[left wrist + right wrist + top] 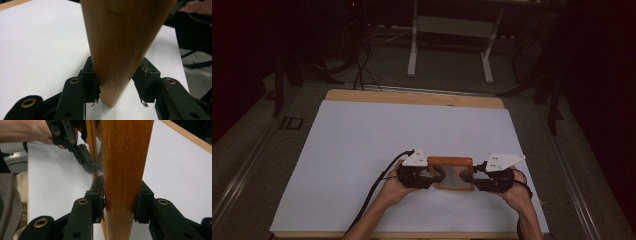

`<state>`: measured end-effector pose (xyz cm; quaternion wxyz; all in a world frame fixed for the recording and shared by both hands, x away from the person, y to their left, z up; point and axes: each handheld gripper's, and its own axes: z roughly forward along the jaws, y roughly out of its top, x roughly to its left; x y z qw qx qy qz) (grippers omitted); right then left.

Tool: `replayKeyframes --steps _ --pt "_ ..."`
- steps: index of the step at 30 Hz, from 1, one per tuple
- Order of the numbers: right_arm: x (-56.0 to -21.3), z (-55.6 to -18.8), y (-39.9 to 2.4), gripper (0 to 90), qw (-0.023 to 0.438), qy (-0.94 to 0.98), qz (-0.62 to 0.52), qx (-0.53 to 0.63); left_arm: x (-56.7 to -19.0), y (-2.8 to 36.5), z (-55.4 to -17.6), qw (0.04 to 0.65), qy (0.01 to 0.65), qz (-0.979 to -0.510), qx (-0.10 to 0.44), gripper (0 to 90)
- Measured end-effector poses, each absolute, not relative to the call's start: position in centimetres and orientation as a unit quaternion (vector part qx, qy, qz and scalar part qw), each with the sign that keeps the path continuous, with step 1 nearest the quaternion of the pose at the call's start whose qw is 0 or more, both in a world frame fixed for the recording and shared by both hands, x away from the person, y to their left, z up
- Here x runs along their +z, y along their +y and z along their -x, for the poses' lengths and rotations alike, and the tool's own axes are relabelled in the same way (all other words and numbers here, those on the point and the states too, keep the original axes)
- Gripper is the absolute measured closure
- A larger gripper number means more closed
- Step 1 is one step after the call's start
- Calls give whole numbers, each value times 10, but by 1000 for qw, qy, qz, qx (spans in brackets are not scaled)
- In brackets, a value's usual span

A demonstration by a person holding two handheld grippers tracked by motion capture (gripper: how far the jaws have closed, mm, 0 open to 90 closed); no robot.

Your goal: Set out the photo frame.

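Observation:
A small wooden frame with a grey panel inside is held just above the white sheet, near the table's front. My left gripper is shut on its left side and my right gripper on its right side. In the left gripper view the frame's wooden edge rises between the jaws of the left gripper, both pads against it. In the right gripper view the right gripper clamps the wood; the left gripper and a hand show beyond.
A white sheet covers most of the wooden table. Behind the table stand a white-legged desk frame, dark stands and floor cables. A black cable trails from the left gripper across the sheet.

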<state>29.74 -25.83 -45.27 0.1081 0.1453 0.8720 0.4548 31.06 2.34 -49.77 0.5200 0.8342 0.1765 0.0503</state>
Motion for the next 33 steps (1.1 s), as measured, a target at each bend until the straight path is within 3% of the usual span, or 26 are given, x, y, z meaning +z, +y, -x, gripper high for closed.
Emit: replayKeyframes --steps 23,33 --pt "-459 -314 -200 638 64 855 -166 488 -475 90 -305 523 241 -815 64 566" --pt "-468 -325 -189 626 33 839 -189 510 -481 103 -312 526 280 -802 35 562"
